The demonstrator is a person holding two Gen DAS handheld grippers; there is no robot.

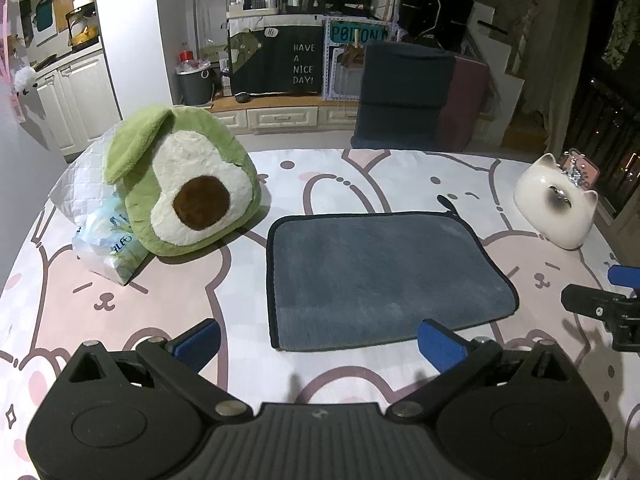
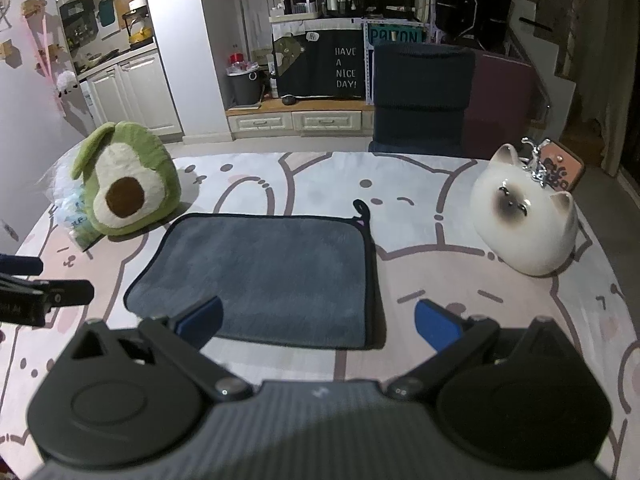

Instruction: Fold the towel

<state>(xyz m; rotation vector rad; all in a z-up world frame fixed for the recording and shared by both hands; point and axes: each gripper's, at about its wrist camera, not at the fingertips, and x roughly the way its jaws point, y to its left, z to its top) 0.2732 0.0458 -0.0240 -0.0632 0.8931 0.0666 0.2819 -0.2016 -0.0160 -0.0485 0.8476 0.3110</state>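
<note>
A dark grey-blue towel [image 1: 384, 276] with a black hem lies flat on the patterned sheet; a small hanging loop sticks out at its far right corner. It also shows in the right wrist view [image 2: 264, 272]. My left gripper [image 1: 320, 344] is open and empty, hovering just above the towel's near edge, towards its left corner. My right gripper [image 2: 320, 324] is open and empty above the towel's near right corner. The right gripper's side shows at the right edge of the left wrist view [image 1: 600, 308].
A green avocado plush [image 1: 180, 184] leans on a quilted pillow and a plastic pack [image 1: 108, 248] to the left of the towel. A white ceramic cat [image 2: 524, 216] stands to the right. The bed sheet [image 1: 120, 300] has pink bear prints. A dark chair [image 1: 404, 96] stands beyond.
</note>
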